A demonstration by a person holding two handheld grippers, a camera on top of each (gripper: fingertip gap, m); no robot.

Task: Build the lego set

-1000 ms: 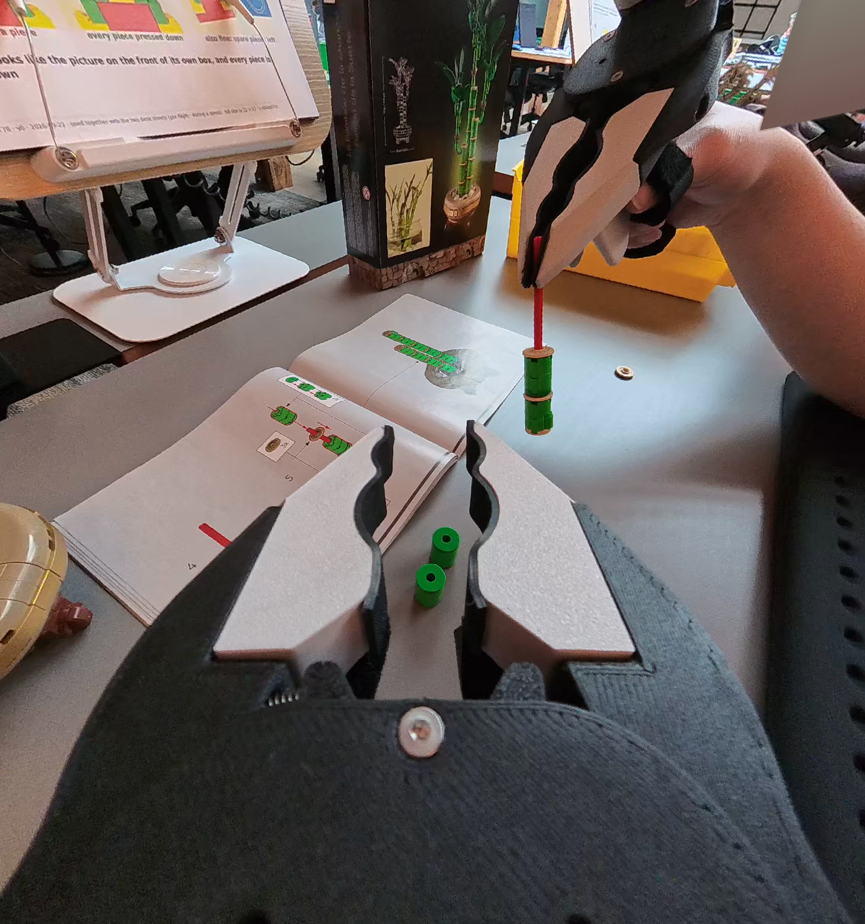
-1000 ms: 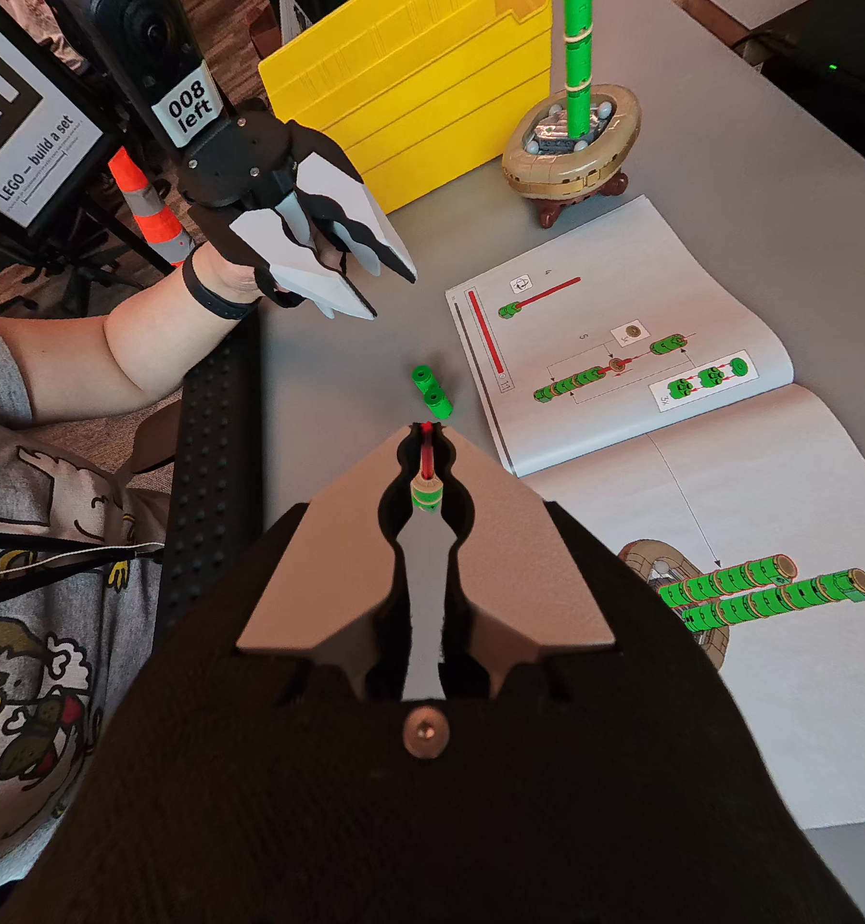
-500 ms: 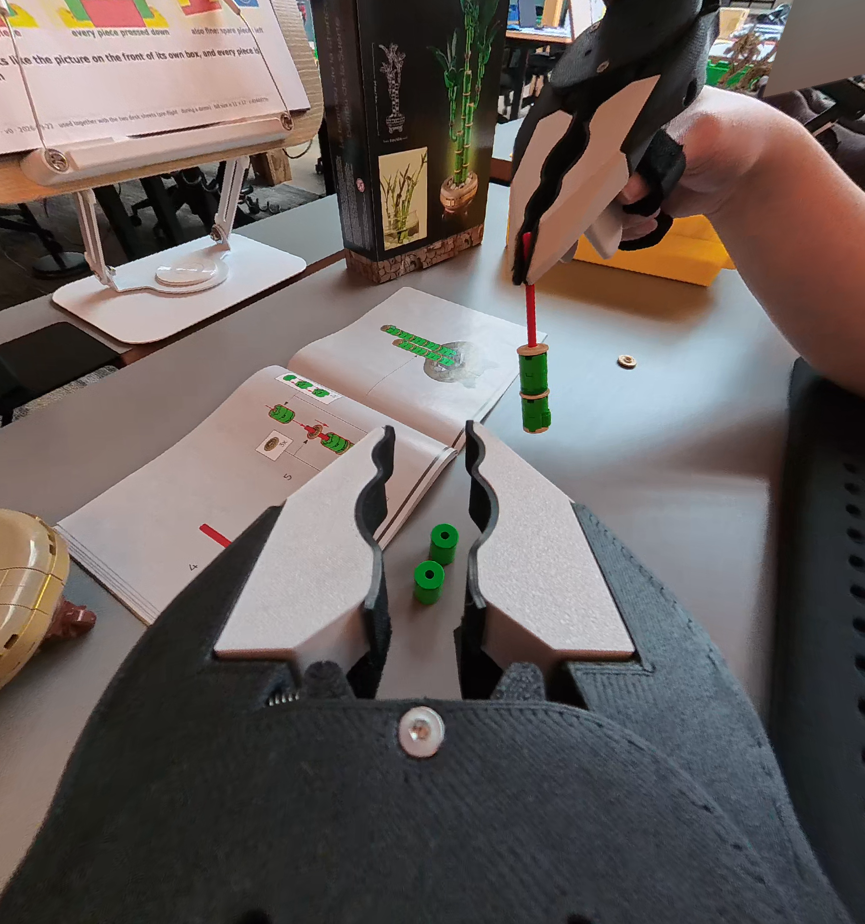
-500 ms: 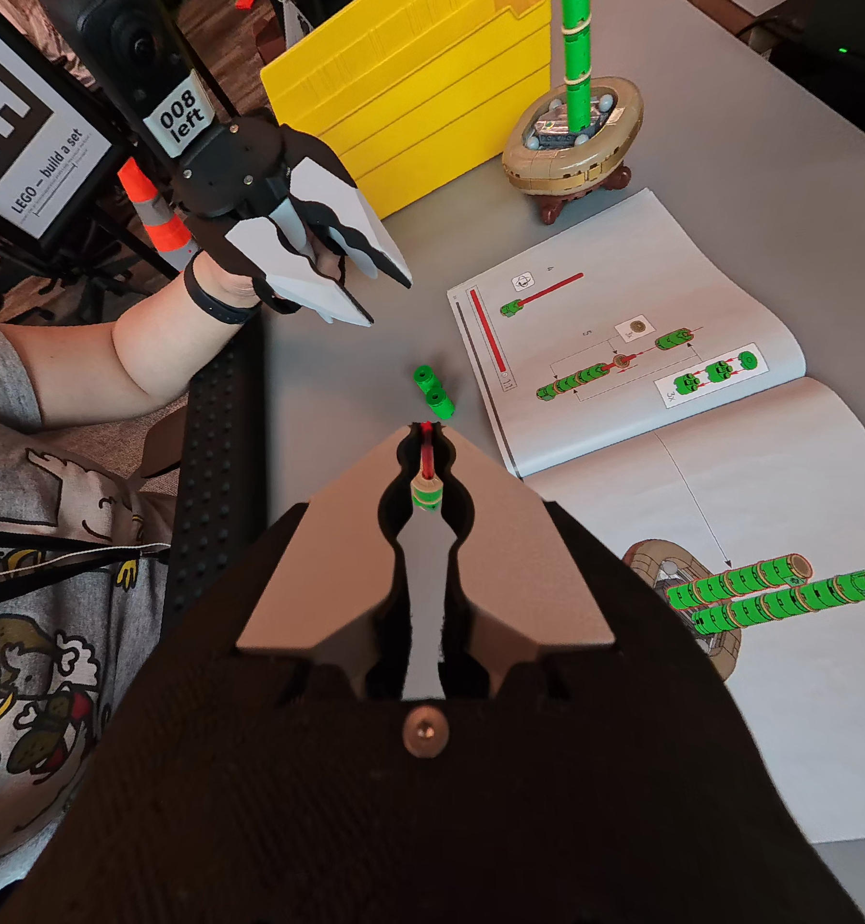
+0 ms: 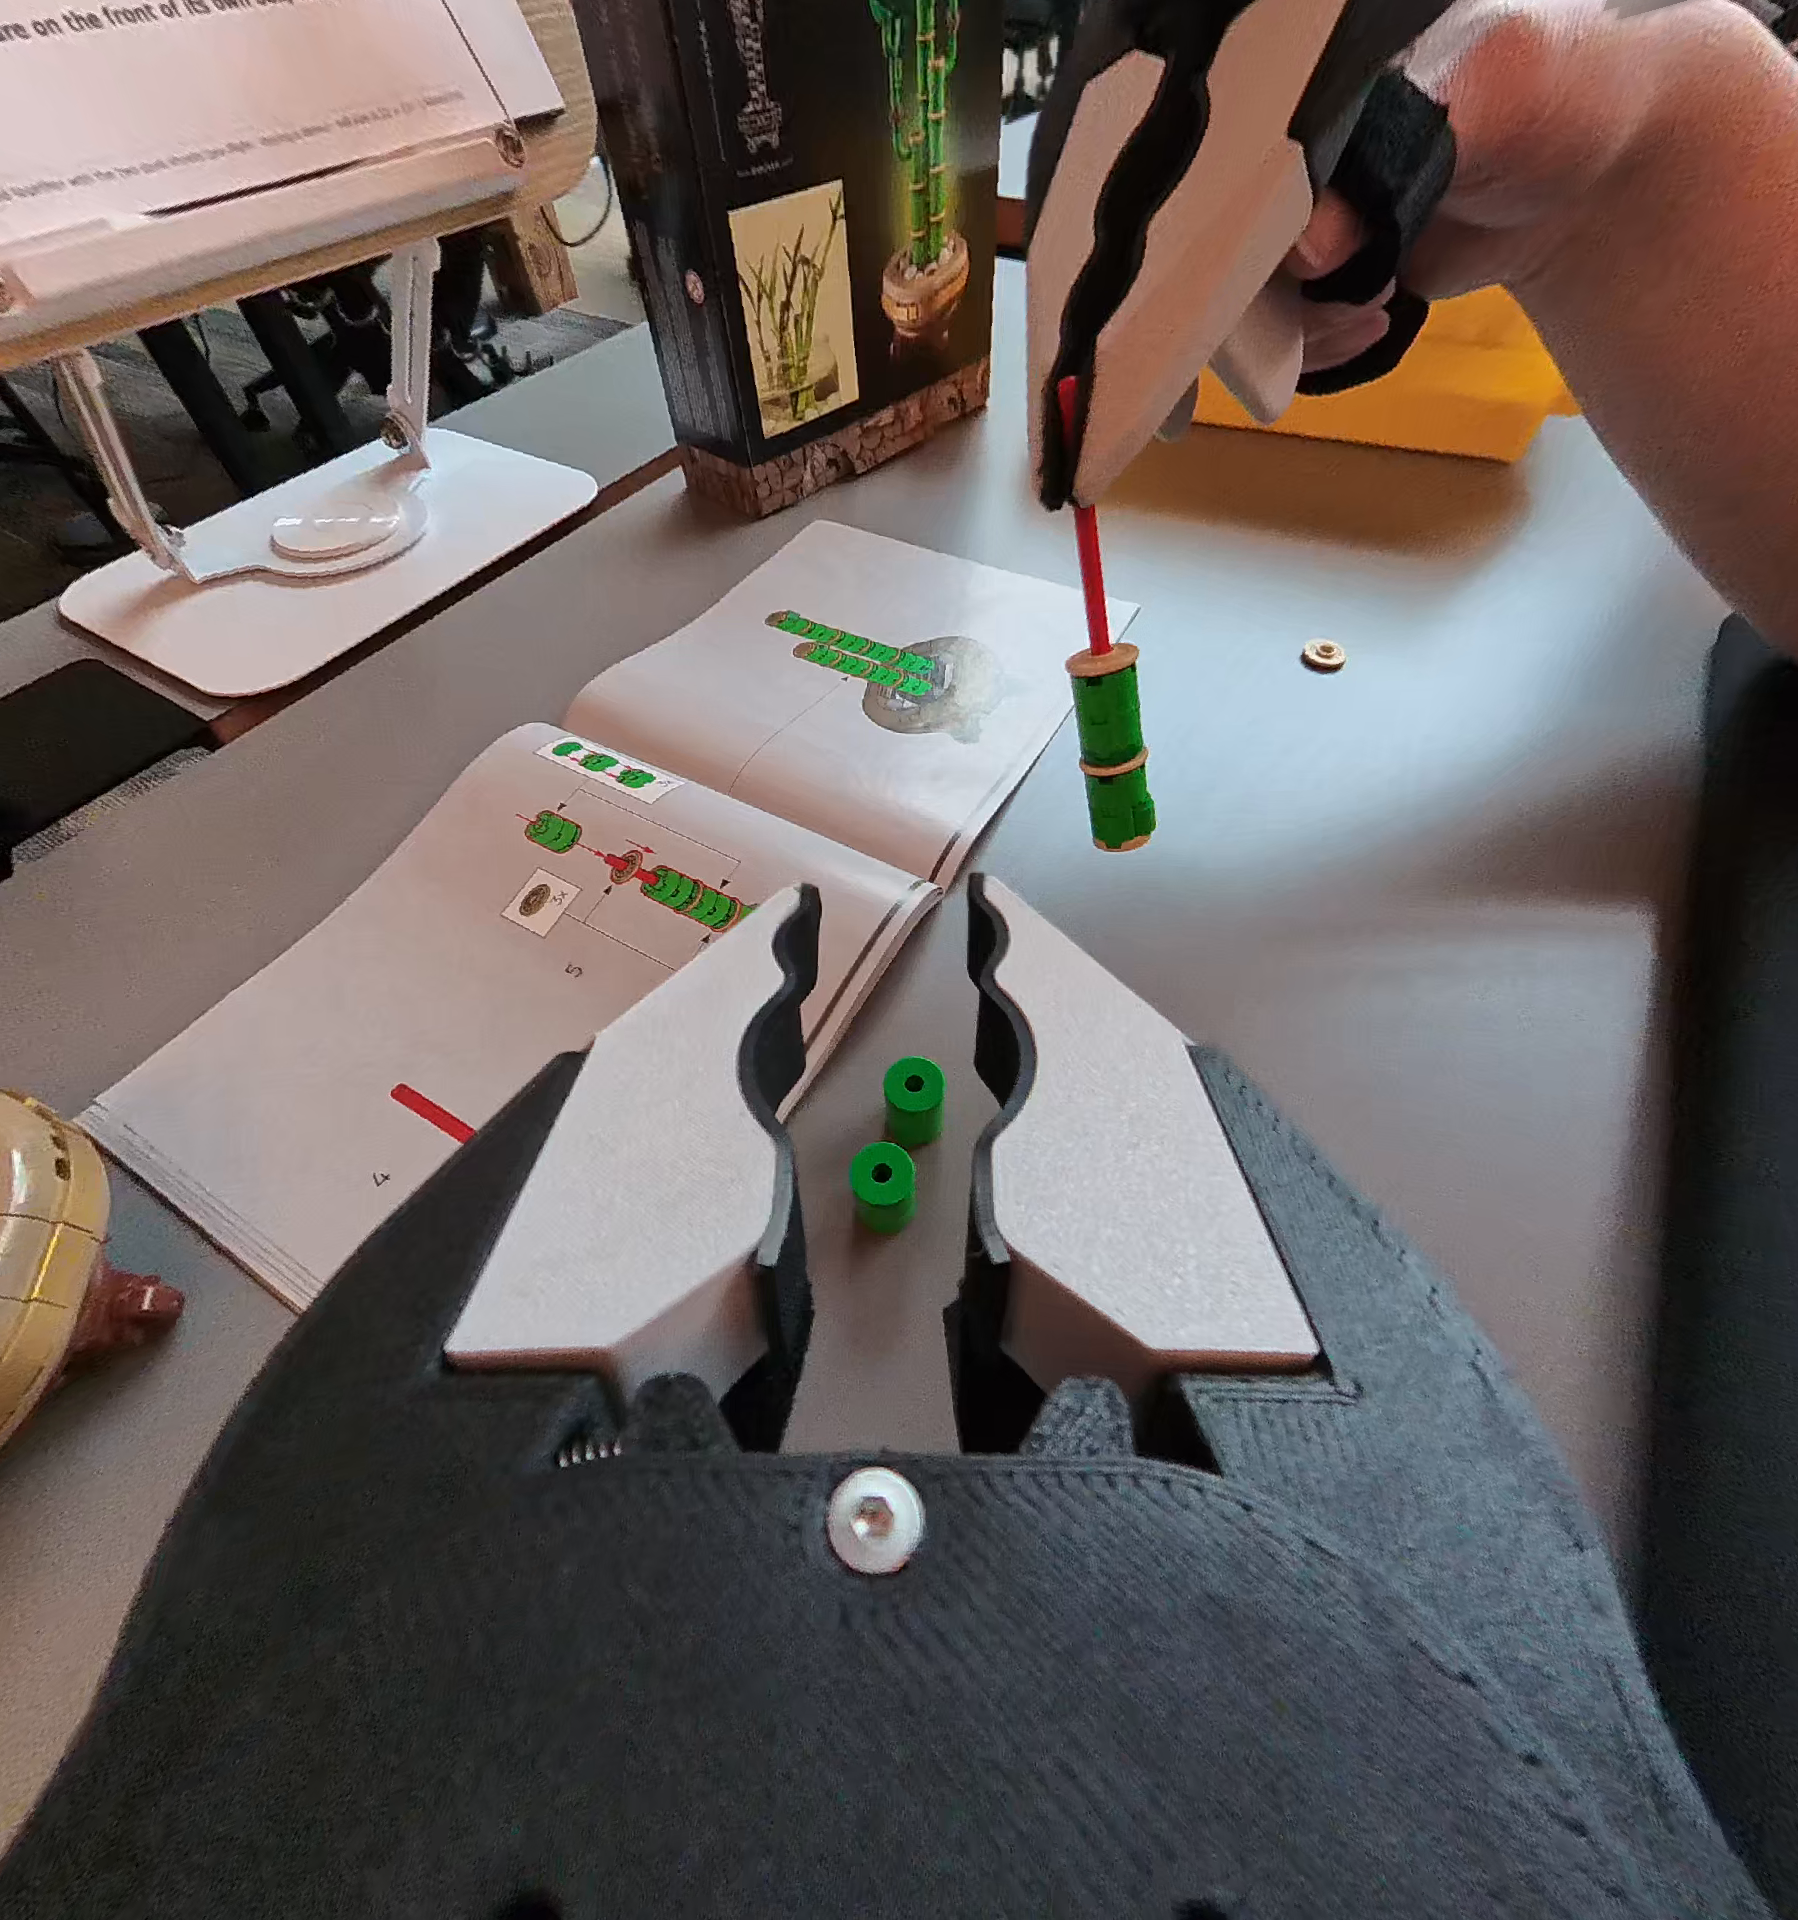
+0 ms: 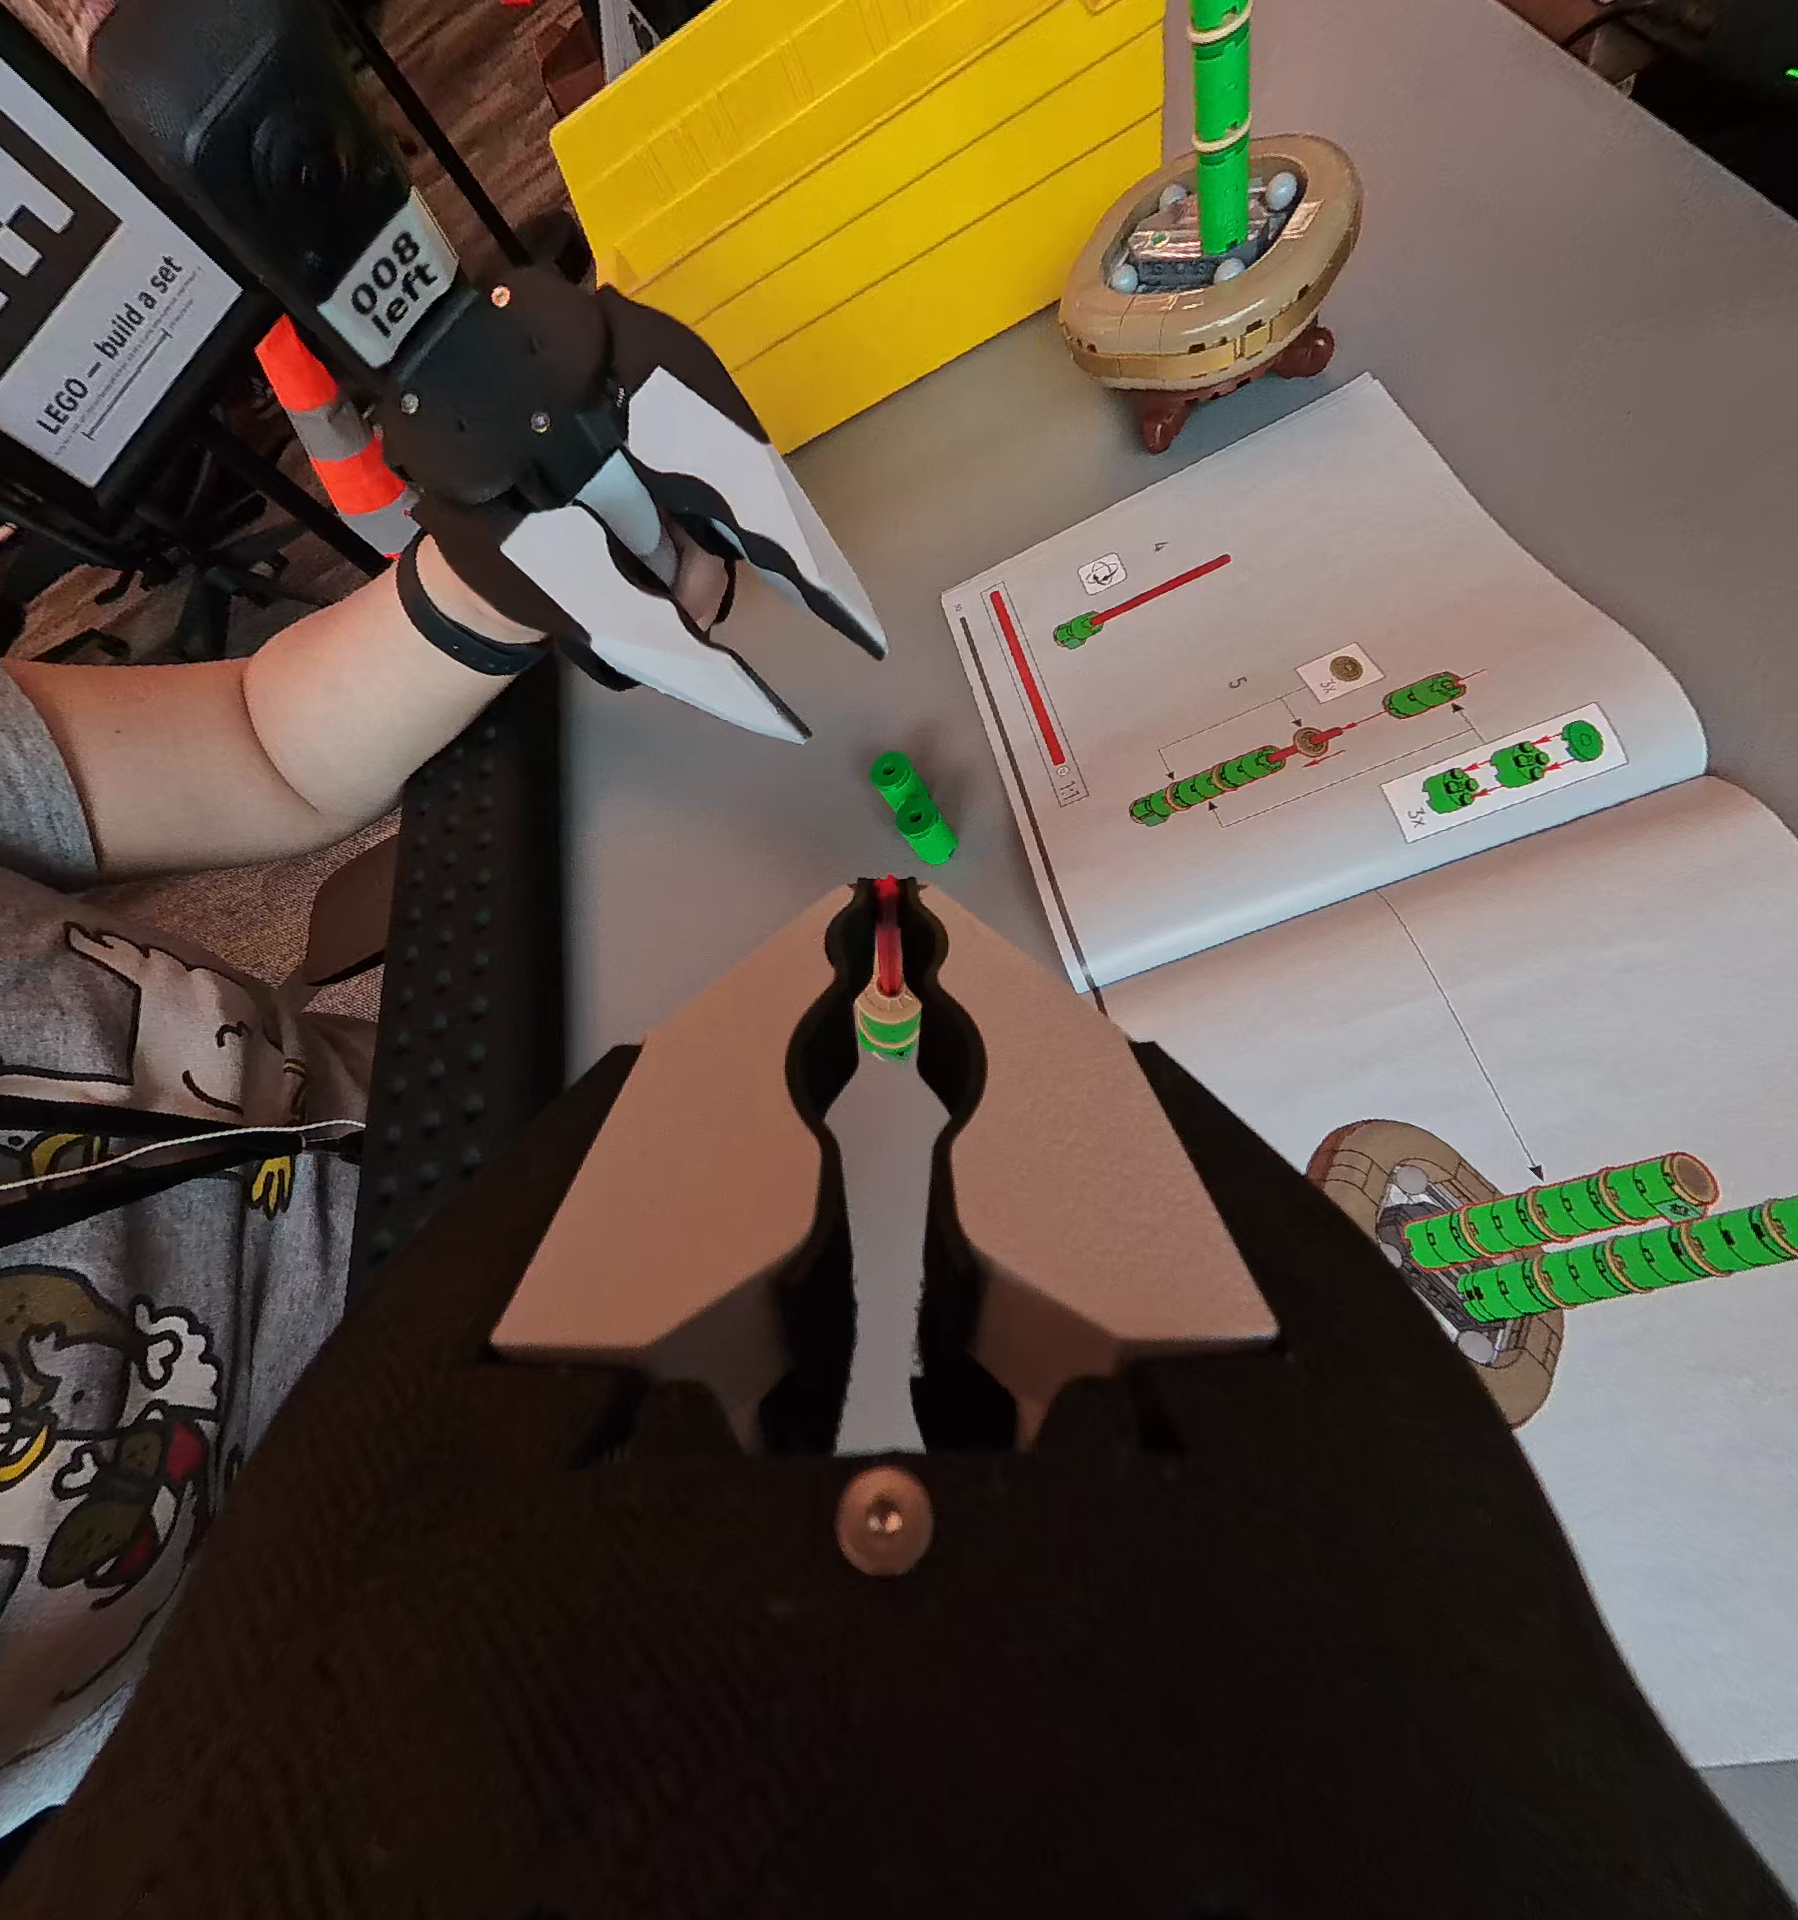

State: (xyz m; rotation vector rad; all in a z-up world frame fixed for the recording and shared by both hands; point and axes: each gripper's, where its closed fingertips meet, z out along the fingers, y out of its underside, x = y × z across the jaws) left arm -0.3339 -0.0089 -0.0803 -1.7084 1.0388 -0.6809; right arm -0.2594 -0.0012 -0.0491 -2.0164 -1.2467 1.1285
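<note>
My left gripper [image 5: 887, 914] is open and empty, low over the grey table, with two loose green round bricks [image 5: 897, 1155] lying between its fingers. They also show in the right wrist view [image 6: 911, 793]. My right gripper [image 6: 887, 885] is shut on the top of a red axle [image 5: 1090, 574] that hangs down, carrying green round bricks and tan rings [image 5: 1113, 750]. It shows in the left wrist view [image 5: 1066, 488] above the booklet's right edge. The left gripper shows in the right wrist view [image 6: 843, 691].
An open instruction booklet [image 5: 521, 935] lies ahead left. A tan pot model with a green stalk [image 6: 1212, 270] stands by a yellow bin [image 6: 853, 208]. A set box [image 5: 801, 229], a white document stand [image 5: 323, 561] and a small tan ring [image 5: 1322, 654] are farther off. A black mat [image 5: 1778, 1143] lies right.
My left gripper has moved slightly forward and lower toward the two green bricks. The right gripper has drifted a little left and nearer with the axle, still shut.
</note>
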